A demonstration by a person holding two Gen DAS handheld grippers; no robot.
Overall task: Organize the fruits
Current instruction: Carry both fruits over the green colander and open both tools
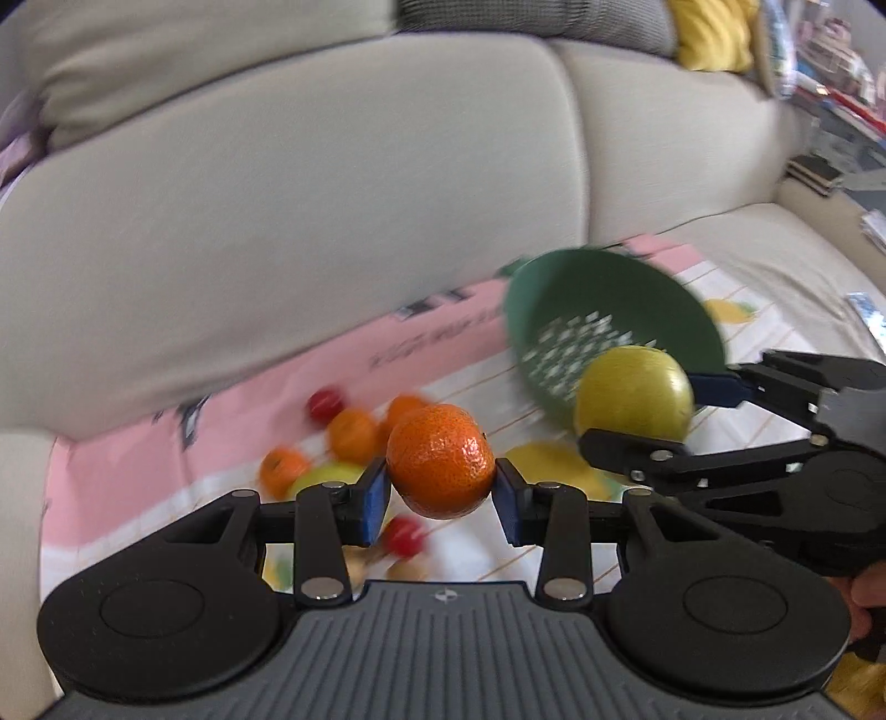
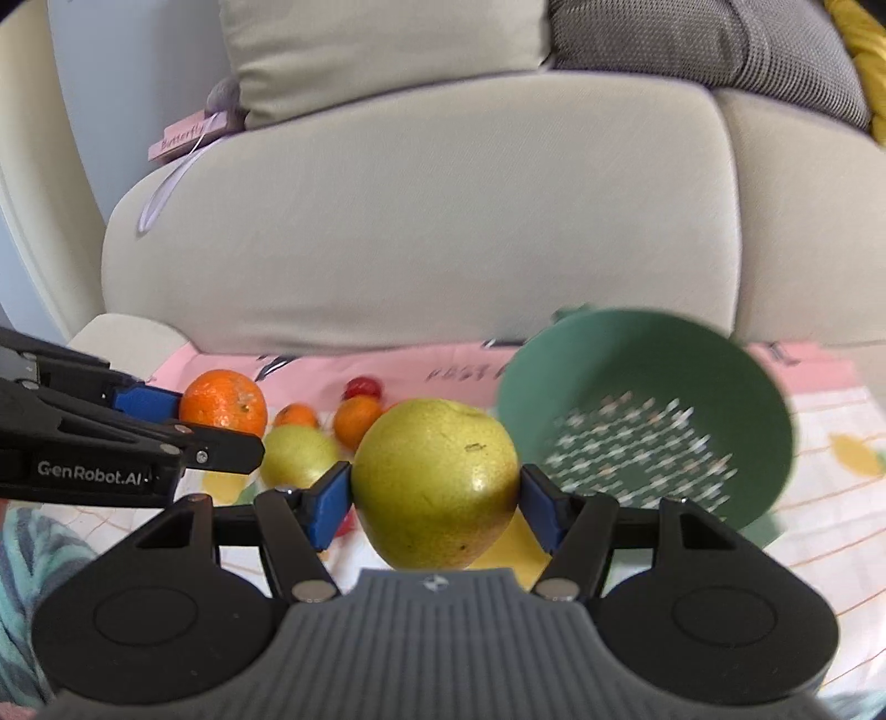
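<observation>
My left gripper (image 1: 441, 493) is shut on an orange mandarin (image 1: 440, 459) and holds it above the cloth; it also shows in the right wrist view (image 2: 224, 410). My right gripper (image 2: 436, 501) is shut on a yellow-green pear (image 2: 437, 482), seen from the left wrist (image 1: 634, 399) next to a green colander (image 1: 609, 327). The colander (image 2: 648, 410) lies ahead right, with no fruit visible inside. Several mandarins (image 1: 351, 435), a second pear (image 2: 296, 454) and small red fruits (image 1: 326, 401) lie on the cloth below.
A pink and white printed cloth (image 2: 819, 498) covers the sofa seat. Beige back cushions (image 2: 415, 210) rise right behind the fruit. A grey pillow (image 2: 709, 44) and a yellow one (image 1: 714, 33) sit on top. Clutter lies far right (image 1: 836, 83).
</observation>
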